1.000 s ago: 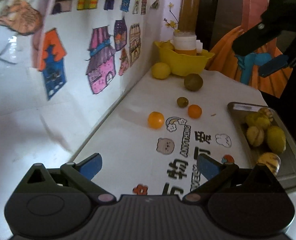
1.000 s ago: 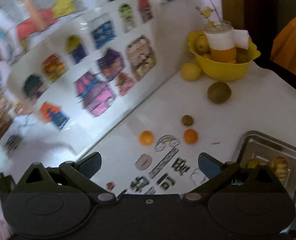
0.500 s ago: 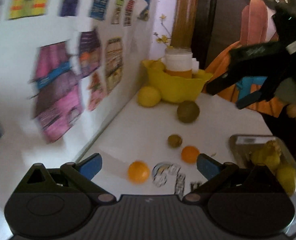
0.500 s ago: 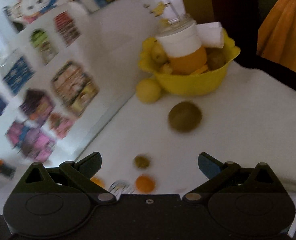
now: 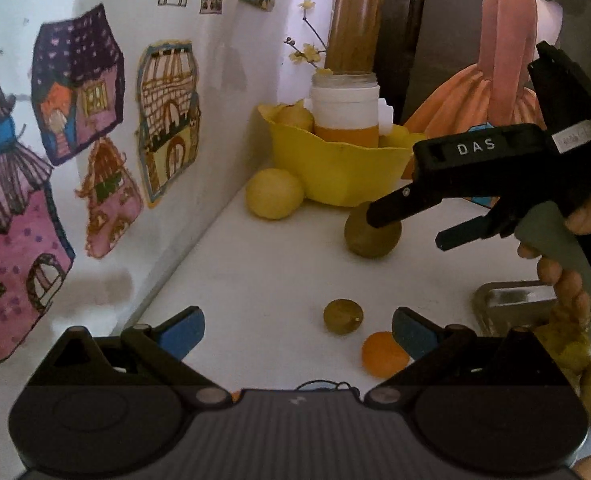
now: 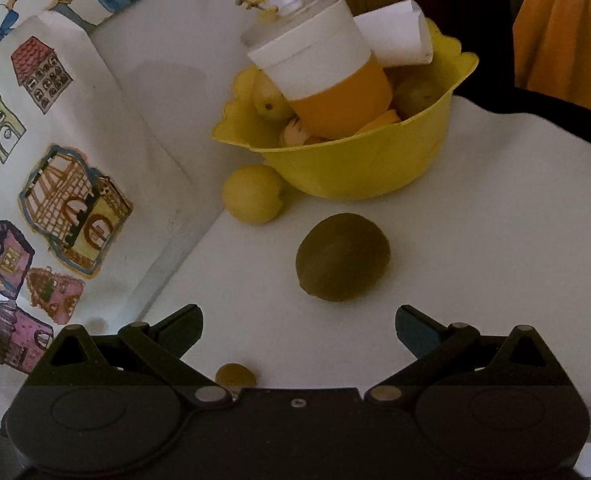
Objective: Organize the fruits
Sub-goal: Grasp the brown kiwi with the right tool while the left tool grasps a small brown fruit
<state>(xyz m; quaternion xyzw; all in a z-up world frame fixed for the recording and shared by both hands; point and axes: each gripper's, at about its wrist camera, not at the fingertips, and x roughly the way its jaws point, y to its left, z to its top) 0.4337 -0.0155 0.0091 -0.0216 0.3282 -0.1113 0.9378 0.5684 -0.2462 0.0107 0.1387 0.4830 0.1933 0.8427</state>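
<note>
A brown kiwi (image 6: pixel 342 257) lies on the white table just ahead of my open, empty right gripper (image 6: pixel 298 330). In the left wrist view that gripper (image 5: pixel 405 226) hovers over the kiwi (image 5: pixel 369 236), jaws apart. My left gripper (image 5: pixel 297 330) is open and empty above a small green fruit (image 5: pixel 342 316) and a small orange (image 5: pixel 383 354). A yellow lemon (image 5: pixel 273 194) sits beside the yellow bowl (image 5: pixel 335 168); both also show in the right wrist view, lemon (image 6: pixel 252 194) and bowl (image 6: pixel 359 168).
The bowl holds fruit and a white-and-orange jar (image 6: pixel 323 76). A metal tray (image 5: pixel 511 304) with yellow fruits stands at the right. A wall with house drawings (image 5: pixel 75 120) runs along the table's left edge.
Both grippers have moved forward toward the bowl. The right gripper has come down close over the kiwi. The second small orange has dropped out of the left wrist view.
</note>
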